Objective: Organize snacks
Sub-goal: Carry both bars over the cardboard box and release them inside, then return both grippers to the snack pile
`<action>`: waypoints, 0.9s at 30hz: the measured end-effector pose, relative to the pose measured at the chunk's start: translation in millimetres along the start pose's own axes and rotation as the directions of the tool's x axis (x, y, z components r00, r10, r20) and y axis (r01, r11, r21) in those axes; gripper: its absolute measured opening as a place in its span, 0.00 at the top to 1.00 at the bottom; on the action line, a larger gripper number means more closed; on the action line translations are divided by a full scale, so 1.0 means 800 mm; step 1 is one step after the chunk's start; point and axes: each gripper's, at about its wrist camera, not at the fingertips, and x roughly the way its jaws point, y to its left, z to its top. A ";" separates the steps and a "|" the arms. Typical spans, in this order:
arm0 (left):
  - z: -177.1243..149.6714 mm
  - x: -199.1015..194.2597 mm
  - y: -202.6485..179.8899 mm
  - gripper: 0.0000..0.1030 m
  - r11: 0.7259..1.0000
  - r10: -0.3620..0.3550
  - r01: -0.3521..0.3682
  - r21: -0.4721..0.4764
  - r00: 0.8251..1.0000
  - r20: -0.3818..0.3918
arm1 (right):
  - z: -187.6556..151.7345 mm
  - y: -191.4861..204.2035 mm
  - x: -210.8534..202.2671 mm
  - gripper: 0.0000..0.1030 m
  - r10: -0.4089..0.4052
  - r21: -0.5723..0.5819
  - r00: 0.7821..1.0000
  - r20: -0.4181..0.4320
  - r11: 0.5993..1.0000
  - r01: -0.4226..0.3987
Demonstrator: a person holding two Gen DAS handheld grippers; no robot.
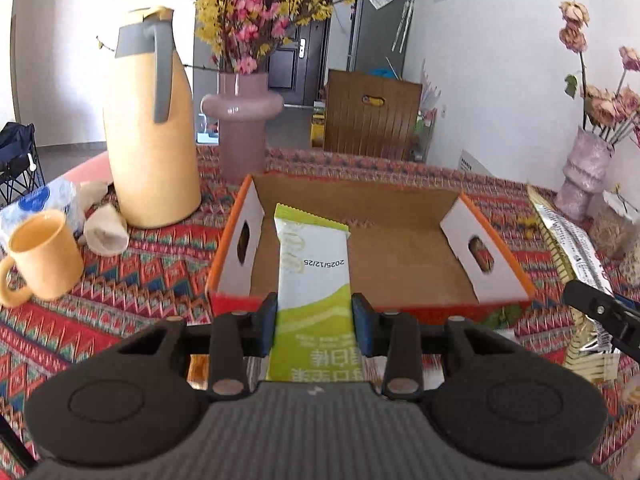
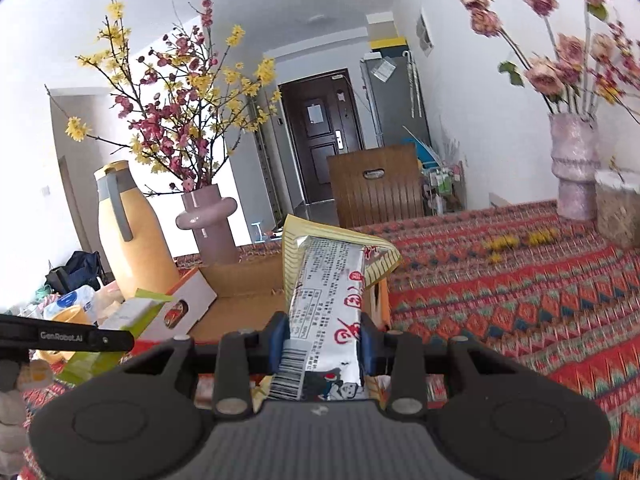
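Two tools, two snack packets

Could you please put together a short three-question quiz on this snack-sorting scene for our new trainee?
1. True or false: the cardboard tray already holds several snacks.
2. Which snack does the left claw grip? A) green and white packet B) silver and yellow packet C) yellow mug
3. Fill in: the tall yellow jug stands to the ___ of the tray in the left wrist view.

Key:
1. False; its floor looks bare.
2. A; the green and white packet is pinched between its pads, while the right claw holds the silver and yellow packet.
3. Left.
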 end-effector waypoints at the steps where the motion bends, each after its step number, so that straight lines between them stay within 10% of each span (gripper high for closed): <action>1: 0.006 0.004 0.001 0.63 1.000 0.000 0.000 -0.005 1.000 0.004 | 0.008 0.001 0.009 0.65 0.000 -0.007 1.000 -0.003 1.000 -0.001; 23: 0.047 0.140 -0.007 0.61 0.999 0.034 -0.034 0.002 0.994 -0.101 | 0.047 0.021 0.227 0.60 -0.076 -0.117 0.962 -0.263 0.992 0.047; 27: 0.047 0.128 0.001 0.32 1.000 0.024 -0.025 -0.015 0.997 -0.074 | 0.044 0.020 0.220 0.33 -0.083 -0.112 0.965 -0.247 0.992 0.057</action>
